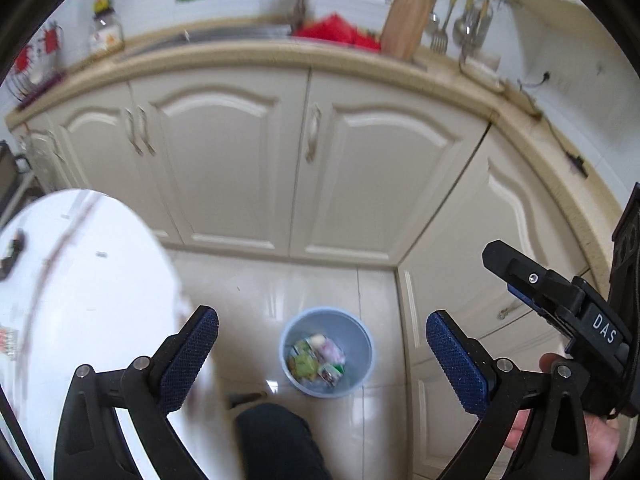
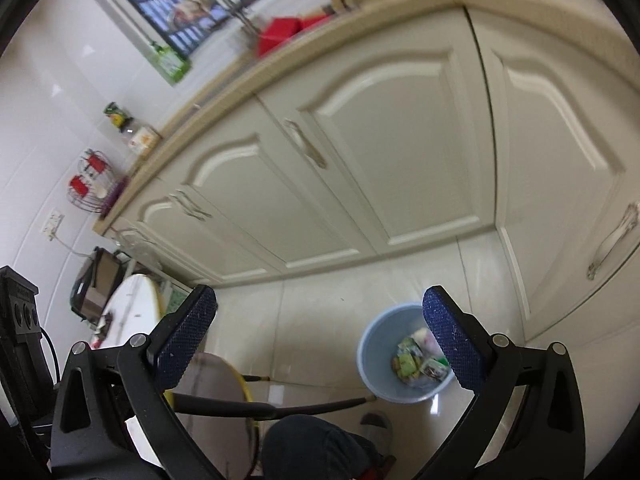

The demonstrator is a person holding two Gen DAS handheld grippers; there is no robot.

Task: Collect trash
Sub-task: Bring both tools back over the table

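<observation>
Both wrist views: fingers (image 1: 456,360) spread, empty; bin (image 1: 326,352) on bare floor (image 1: 256,296) beside cabinets (image 1: 224,168).

Bright, even light; daylight enters through the window (image 2: 188,12). The glossy floor (image 1: 320,284) shows glare. Motion blur smears cabinets (image 1: 224,160) and tabletop (image 1: 256,54); fisheye bends edges into black corners.

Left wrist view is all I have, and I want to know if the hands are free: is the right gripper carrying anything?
Observer: No. The right gripper is wide open, with nothing between its pads.
Operator: Anything near the bin that I could bump?
Observer: Yes. A yellow-rimmed stool stands to the left of the blue bin in the right wrist view, and one dark leg ends close beside the bin's base.
</observation>
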